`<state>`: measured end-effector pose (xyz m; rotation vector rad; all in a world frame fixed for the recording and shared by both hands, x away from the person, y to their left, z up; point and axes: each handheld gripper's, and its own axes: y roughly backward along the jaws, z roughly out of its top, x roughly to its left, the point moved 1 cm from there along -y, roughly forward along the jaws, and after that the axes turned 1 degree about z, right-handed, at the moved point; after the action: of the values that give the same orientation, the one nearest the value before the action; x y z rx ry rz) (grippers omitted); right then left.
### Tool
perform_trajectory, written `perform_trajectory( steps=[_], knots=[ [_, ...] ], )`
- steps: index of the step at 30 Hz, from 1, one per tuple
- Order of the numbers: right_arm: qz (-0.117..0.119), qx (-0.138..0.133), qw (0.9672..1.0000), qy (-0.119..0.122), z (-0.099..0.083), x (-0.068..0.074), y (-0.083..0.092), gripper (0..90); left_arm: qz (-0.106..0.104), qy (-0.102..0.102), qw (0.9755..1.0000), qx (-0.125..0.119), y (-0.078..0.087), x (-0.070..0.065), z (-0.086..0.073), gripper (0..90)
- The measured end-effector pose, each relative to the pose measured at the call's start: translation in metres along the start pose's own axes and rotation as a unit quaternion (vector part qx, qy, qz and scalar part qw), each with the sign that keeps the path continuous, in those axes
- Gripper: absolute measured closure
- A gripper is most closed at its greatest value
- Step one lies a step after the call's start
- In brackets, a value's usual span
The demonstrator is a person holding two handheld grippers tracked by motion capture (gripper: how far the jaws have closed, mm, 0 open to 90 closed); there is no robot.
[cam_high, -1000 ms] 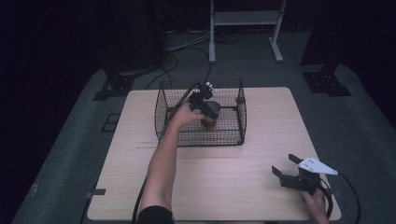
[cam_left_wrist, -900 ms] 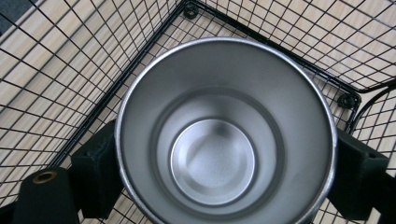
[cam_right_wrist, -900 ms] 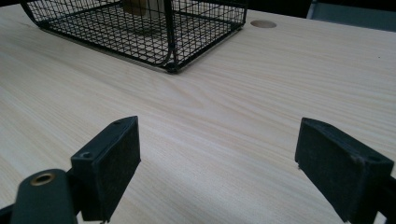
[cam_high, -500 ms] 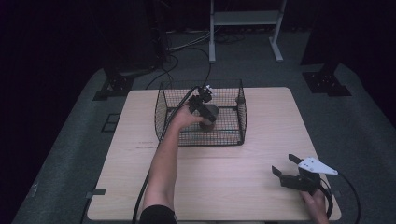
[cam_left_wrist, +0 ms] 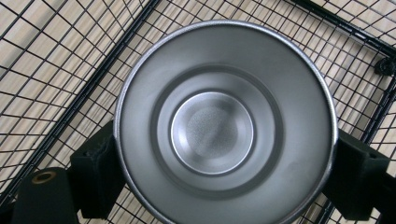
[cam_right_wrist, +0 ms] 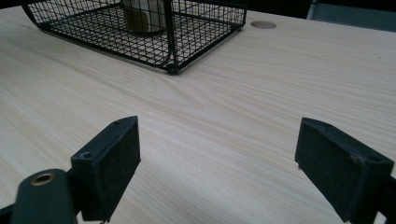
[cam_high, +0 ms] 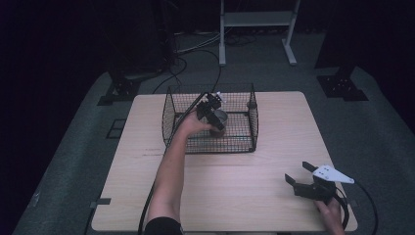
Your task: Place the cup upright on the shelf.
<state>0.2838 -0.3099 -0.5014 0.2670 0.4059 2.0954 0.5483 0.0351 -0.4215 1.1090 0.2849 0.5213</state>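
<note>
Steel cup (cam_left_wrist: pixel 224 128) sits inside wire basket (cam_high: pixel 252 120) at far centre of tabletop (cam_high: pixel 274 147); left hand-held gripper (cam_high: pixel 213 111) clamped on its sides from above; right hand-held gripper (cam_high: pixel 306 178) jaws wide apart, near right, well apart from basket.

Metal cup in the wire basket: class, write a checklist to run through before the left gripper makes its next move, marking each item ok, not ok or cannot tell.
1. Left gripper jaws on both sides of the metal cup: ok.
2. Cup inside the wire basket: ok.
3. Cup empty inside: ok.
4. Cup resting on the basket floor or lifted: cannot tell.
5. Right gripper open, apart from the basket: ok.
6. Table beside the basket free: ok.
</note>
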Motion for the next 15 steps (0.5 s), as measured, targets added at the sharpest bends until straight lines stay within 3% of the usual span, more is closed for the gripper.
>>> perform_trajectory(
  steps=[15],
  knots=[
    [0.008, -0.001, 1.0000, 0.001, 0.0001, 0.0006, 0.0000, 13.4, -0.005, 0.014, 0.9996, -0.022, 0.0019, 0.0026, -0.0063, 11.6]
  ],
)
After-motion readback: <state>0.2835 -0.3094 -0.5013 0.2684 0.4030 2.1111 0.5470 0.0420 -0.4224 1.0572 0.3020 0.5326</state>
